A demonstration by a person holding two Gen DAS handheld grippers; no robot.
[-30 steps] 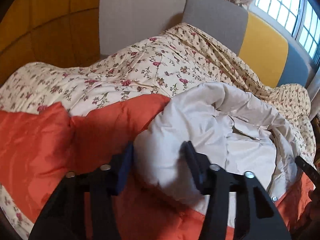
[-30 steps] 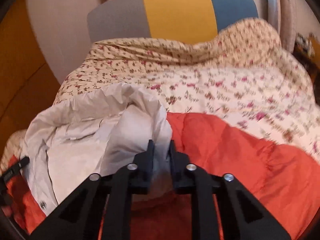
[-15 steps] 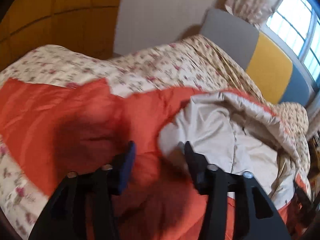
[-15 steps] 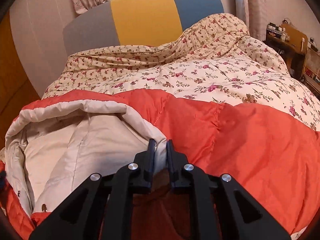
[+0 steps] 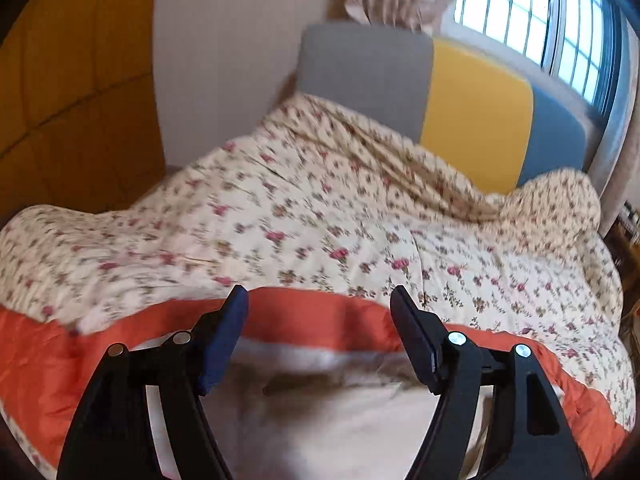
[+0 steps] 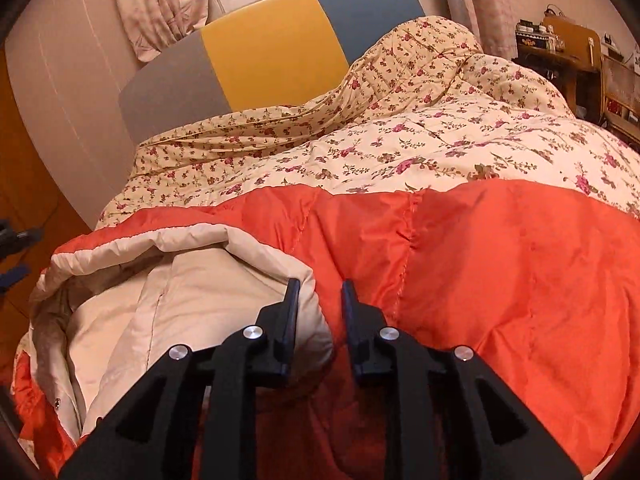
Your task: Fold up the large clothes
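My right gripper (image 6: 318, 284) has its jaws narrow and just easing apart; the cream lining fold of the orange padded jacket (image 6: 500, 280) sits between them, though I judge the pads no longer pinch it. My left gripper (image 5: 318, 300) has just spread wide, with nothing between the pads, hovering above the jacket's orange edge. The jacket lies on the floral quilt (image 5: 320, 220), its cream lining turned up over the orange shell. My worry: the puffy fold springs back open once released, or a jaw snags the slippery lining on withdrawal and drags the fold askew. Blur hides the left side
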